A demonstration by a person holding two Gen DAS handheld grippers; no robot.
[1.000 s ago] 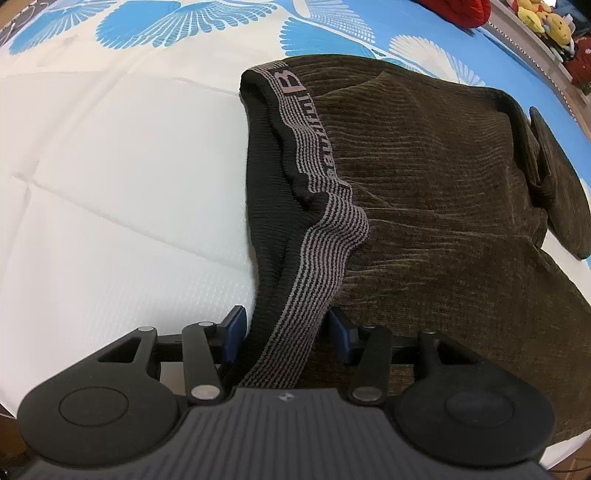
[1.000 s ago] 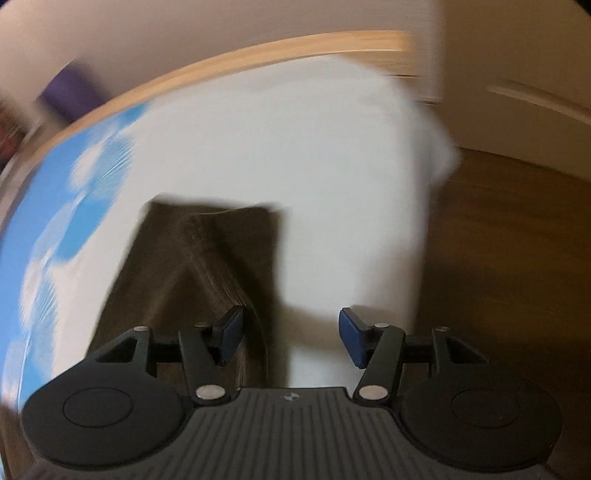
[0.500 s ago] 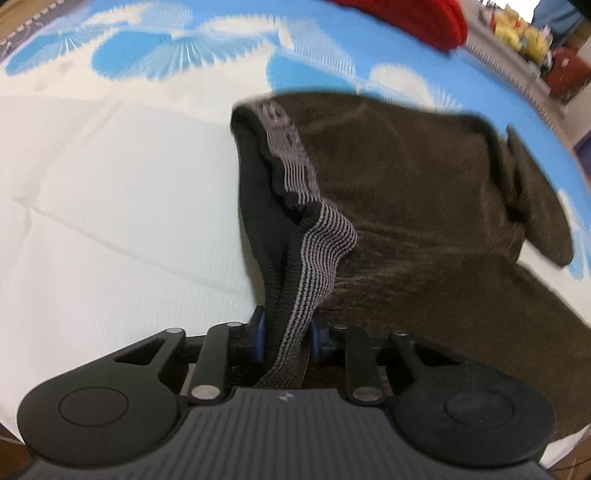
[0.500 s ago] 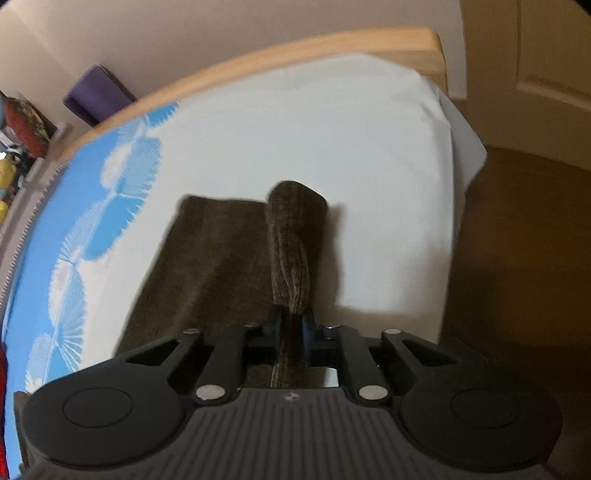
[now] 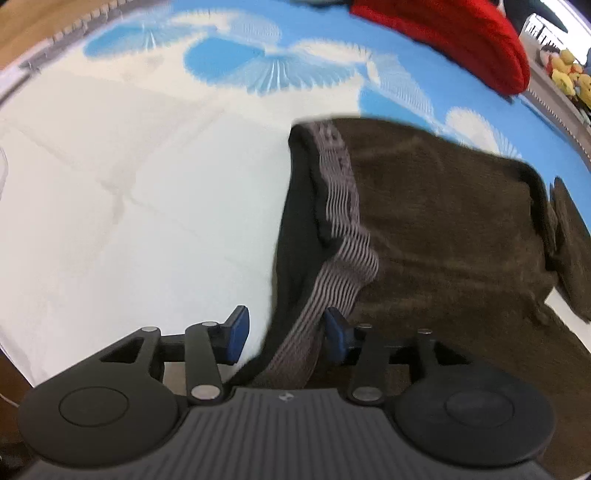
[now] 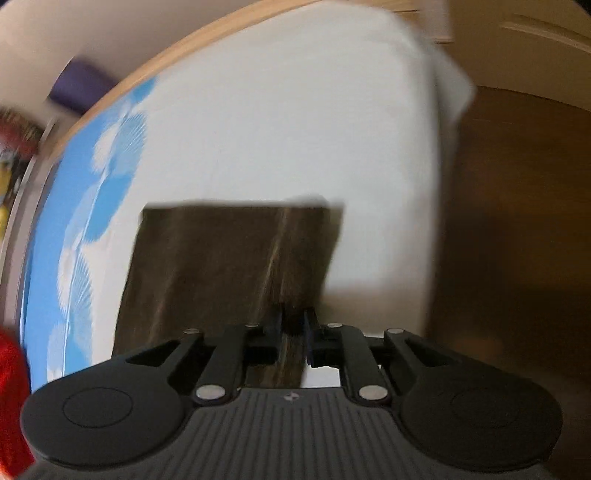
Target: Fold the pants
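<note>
Lying across the white part of the bed cover (image 5: pixel 110 206), the brown pants (image 5: pixel 454 236) fill the right half of the left wrist view, their grey striped waistband (image 5: pixel 343 254) running down the centre. The left gripper (image 5: pixel 284 334) has just been opening: its blue pads stand apart, the waistband between them and against the right pad only. In the right wrist view, the right gripper (image 6: pixel 293 325), its jaws opening slightly, is nearly closed and pinches the leg end (image 6: pixel 229 254) at lower centre. A red cushion (image 5: pixel 461 33) sits upper right.
</note>
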